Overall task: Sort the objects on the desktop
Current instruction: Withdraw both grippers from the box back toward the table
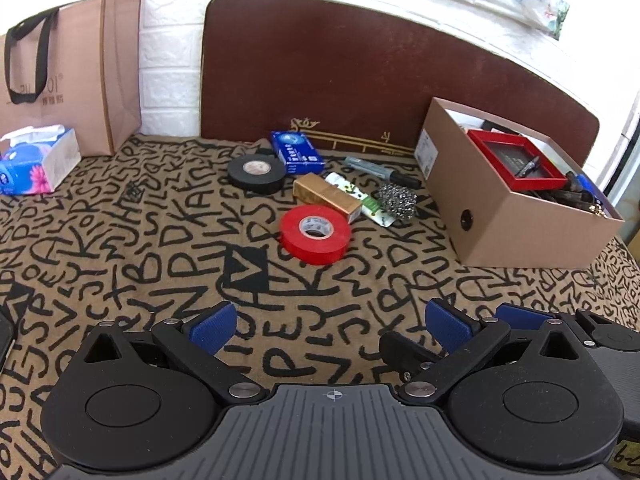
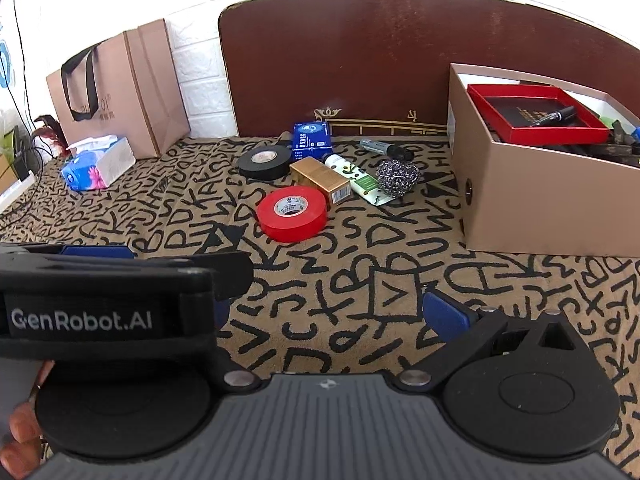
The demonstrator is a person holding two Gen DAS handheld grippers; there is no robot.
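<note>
while both grippers are hovering with fingers spread and holding nothing, the red tape roll [image 1: 315, 233] is lying flat at frame centre, straight ahead of the left gripper [image 1: 330, 326], up-left of the right gripper [image 2: 332, 312]

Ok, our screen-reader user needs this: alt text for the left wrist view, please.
The open left gripper hovers over a letter-patterned cloth, empty. Ahead lie a red tape roll, black tape roll, gold box and steel scourer; a cardboard box stands at right.
</note>
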